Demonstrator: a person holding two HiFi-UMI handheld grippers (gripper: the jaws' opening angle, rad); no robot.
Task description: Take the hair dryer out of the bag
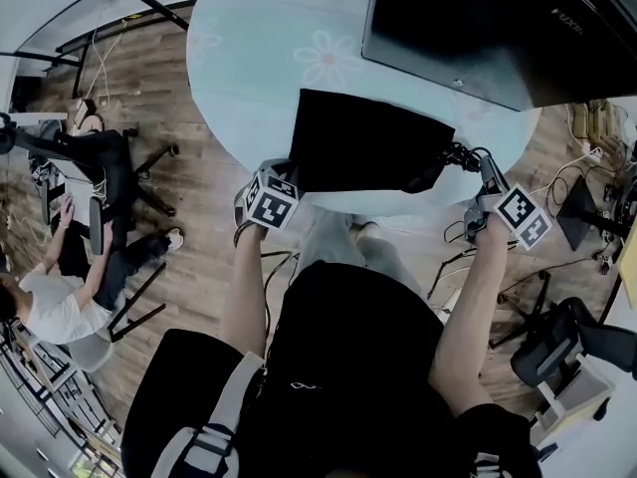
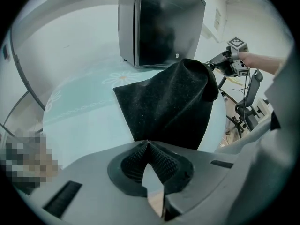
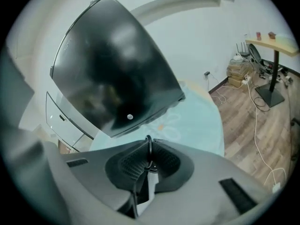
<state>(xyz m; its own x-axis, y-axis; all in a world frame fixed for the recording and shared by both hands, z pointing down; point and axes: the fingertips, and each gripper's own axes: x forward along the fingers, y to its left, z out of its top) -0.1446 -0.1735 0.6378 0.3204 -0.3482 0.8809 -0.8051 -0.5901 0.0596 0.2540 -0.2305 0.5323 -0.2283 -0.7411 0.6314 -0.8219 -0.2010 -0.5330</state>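
**Bag pinned on the left, cord pinched on the right, dryer not showing**

The black bag (image 1: 368, 142) lies on the near part of the round, pale blue surface (image 1: 249, 58), the one with the flower print. Its near edge sits close to the surface's near rim. Just past it, on the far right, stands a big black box (image 1: 478, 28) with a glossy front.

The left gripper (image 2: 148, 143) is at the bag's near left corner. Its fingers are closed tight, tips together right on the bag's near edge, and it looks like they're pinching the fabric.

The right gripper (image 3: 149, 142) is off the right rim of the surface, over the wooden floor (image 1: 199, 267). Its fingers are clamped on a thin black cord (image 3: 148, 150). In the head view the cord runs from the bag's right end to that gripper. From the left gripper view that end of the bag is lifted into a hump next to the right gripper.

The hair dryer itself isn't visible in any view, only the bulging bag.

A person (image 1: 60, 287) sits on a chair far off to the left.
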